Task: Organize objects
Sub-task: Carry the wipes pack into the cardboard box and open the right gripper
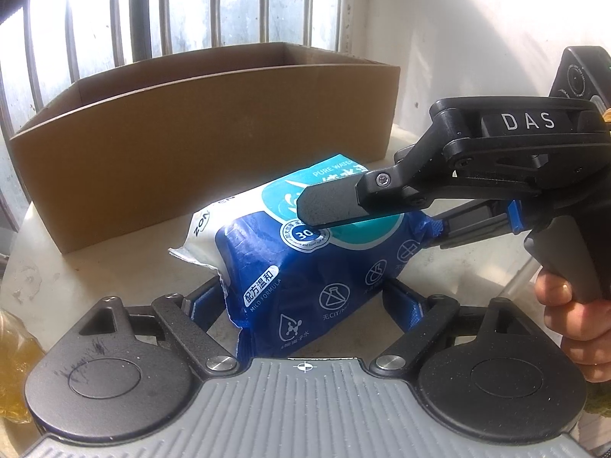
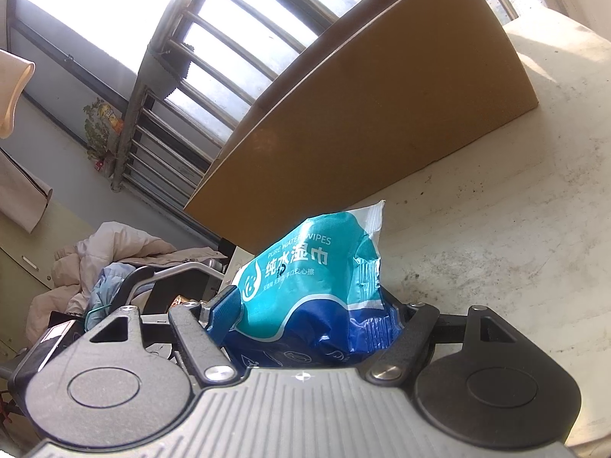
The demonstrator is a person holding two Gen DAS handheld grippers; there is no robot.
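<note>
A blue and teal pack of wet wipes [image 1: 305, 267] sits tilted just in front of the open cardboard box [image 1: 210, 145]. My left gripper [image 1: 301, 297] has it between its blue pads, which touch both sides of the pack. My right gripper [image 1: 343, 236] comes in from the right; its upper finger [image 1: 332, 206] lies on the pack's top and the lower one runs underneath. In the right wrist view the wipes pack [image 2: 305, 278] fills the gap of the right gripper [image 2: 309, 313], crumpled between both pads, with the cardboard box [image 2: 382, 114] just beyond.
The pale round table [image 1: 95, 267] has bare surface on the right of the box [image 2: 496, 248]. A yellowish bag [image 1: 15, 362] lies at the left edge. A hand [image 1: 573, 324] holds the right gripper's handle. Barred windows stand behind the box; a pile of clothes [image 2: 114, 252] lies beyond the table.
</note>
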